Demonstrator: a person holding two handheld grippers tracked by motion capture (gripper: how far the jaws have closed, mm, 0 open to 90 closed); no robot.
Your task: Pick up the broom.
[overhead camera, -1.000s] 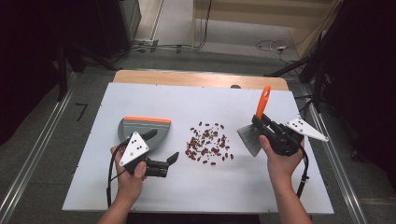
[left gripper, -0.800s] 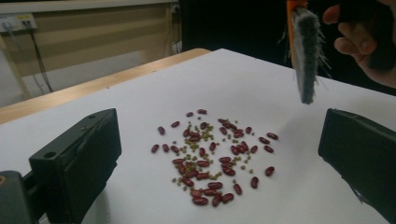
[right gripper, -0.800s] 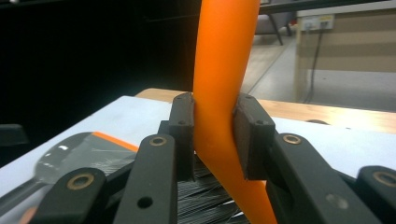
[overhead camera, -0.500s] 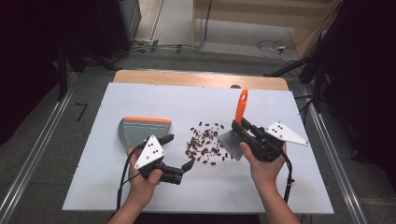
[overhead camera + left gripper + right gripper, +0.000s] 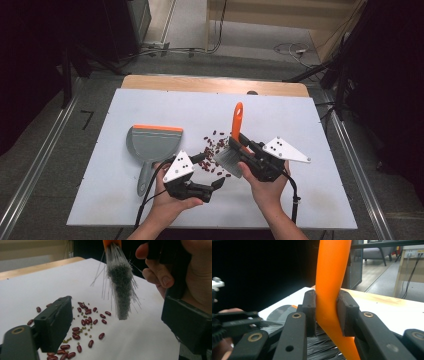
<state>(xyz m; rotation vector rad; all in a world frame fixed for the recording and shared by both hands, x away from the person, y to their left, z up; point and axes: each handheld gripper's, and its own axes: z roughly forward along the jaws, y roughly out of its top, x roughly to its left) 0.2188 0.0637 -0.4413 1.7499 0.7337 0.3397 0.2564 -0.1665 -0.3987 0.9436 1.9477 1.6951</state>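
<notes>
High view: the right gripper point(image 5: 239, 150) has its jaws clamped on the orange handle of a hand brush point(image 5: 235, 132), whose grey bristles hang over the scattered red beans point(image 5: 212, 150) at mid-desk point(image 5: 300, 120). The left gripper point(image 5: 212, 184) sits just beside the beans on the person's side, holding nothing; its 2 jaws stand apart and have just been closing slightly. A grey dustpan point(image 5: 152, 142) with an orange edge lies left of the beans.
</notes>
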